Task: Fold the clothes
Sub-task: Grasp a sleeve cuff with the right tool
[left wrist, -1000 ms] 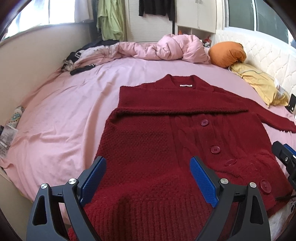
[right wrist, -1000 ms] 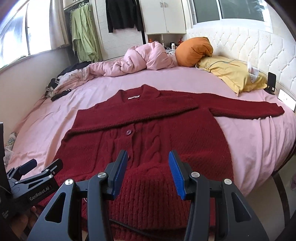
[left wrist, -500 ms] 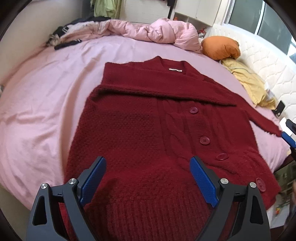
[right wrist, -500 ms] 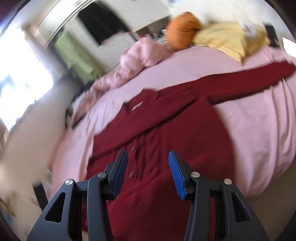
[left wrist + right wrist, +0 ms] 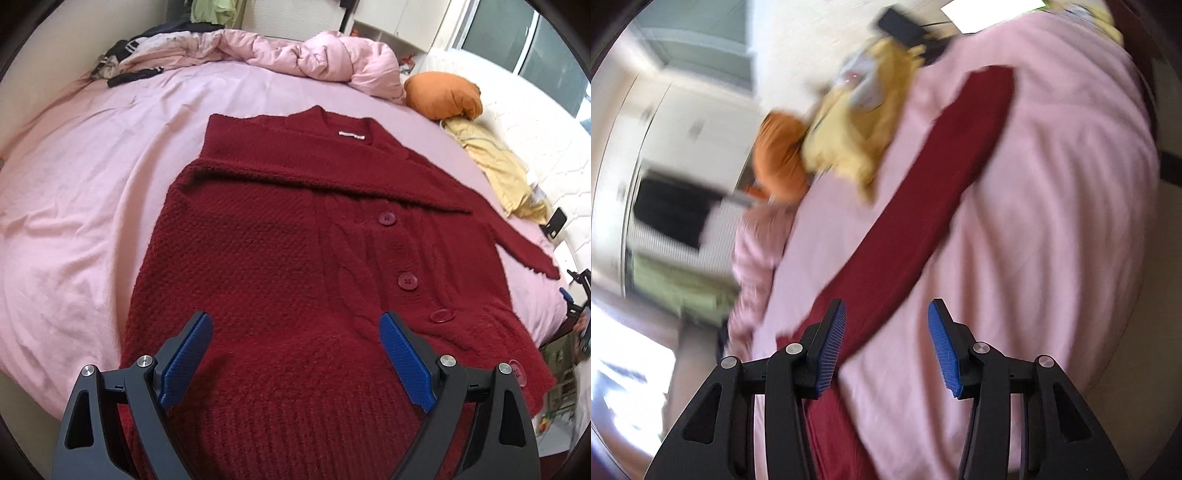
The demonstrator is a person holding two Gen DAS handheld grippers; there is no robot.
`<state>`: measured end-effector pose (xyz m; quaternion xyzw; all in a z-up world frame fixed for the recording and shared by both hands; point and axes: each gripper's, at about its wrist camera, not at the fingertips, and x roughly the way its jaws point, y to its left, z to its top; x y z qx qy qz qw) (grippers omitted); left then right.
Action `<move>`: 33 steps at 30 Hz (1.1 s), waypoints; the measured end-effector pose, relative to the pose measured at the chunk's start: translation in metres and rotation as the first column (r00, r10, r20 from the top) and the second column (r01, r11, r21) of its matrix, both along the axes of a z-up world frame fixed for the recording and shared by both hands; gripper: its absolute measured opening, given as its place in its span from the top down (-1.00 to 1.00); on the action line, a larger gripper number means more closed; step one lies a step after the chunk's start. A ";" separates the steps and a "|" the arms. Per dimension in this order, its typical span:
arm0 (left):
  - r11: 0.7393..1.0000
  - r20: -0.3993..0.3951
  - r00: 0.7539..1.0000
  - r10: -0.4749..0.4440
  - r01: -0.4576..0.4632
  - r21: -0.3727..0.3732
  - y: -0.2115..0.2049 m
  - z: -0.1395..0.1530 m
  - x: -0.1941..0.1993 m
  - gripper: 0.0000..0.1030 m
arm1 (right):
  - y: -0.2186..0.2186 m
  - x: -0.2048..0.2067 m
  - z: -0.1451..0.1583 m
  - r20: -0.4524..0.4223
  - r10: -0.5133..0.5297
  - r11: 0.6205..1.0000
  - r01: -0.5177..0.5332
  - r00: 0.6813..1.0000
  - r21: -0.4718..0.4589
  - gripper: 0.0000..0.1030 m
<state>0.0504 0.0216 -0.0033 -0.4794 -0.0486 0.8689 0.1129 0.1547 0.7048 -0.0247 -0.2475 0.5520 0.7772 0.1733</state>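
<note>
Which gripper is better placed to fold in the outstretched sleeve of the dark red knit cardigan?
Right. The right gripper is open over the outstretched sleeve, pointing along it. The left gripper, also open, hovers over the dark red knit cardigan hem, away from it.

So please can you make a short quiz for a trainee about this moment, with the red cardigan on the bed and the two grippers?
1. True or false: the left gripper is shut on the hem of the red cardigan.
2. Which sleeve of the cardigan is already folded across the chest? A) the one on the left of the left wrist view, B) the outstretched sleeve near the yellow cloth, C) both.
3. Fill in: the right gripper is ____ and points along the outstretched sleeve on the pink sheet.

Key: 1 false, it is open above the hem and holds nothing. 2 A. 3 open.
</note>
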 end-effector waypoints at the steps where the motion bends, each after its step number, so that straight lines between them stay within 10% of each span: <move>1: 1.000 0.003 1.000 0.002 -0.002 -0.002 0.000 0.000 -0.001 -0.78 | 0.016 0.002 -0.006 -0.007 -0.028 0.999 0.028 1.000 -0.021 0.08; 9: 0.998 0.045 0.999 0.018 -0.016 -0.056 0.009 -0.004 -0.008 -0.78 | 0.108 0.009 -0.041 -0.083 -0.215 0.968 0.200 0.973 -0.152 0.08; 23: 0.988 0.093 0.995 0.030 -0.016 -0.152 0.027 -0.010 -0.017 -0.78 | 0.178 -0.039 -0.058 -0.002 -0.270 0.958 0.269 0.963 -0.096 0.08; 24: 0.988 0.093 0.995 0.032 -0.017 -0.151 0.027 -0.010 -0.018 -0.78 | 0.178 -0.041 -0.058 0.016 -0.277 0.958 0.277 0.961 -0.077 0.14; 26: 0.989 0.092 0.995 0.032 -0.018 -0.148 0.027 -0.010 -0.018 -0.78 | 0.177 -0.043 -0.058 0.051 -0.293 0.955 0.295 0.955 -0.038 0.91; 33: 0.994 0.087 0.996 0.027 -0.018 -0.107 0.022 -0.009 -0.017 -0.78 | 0.152 -0.074 -0.029 0.192 -0.297 0.950 0.269 0.935 0.160 0.88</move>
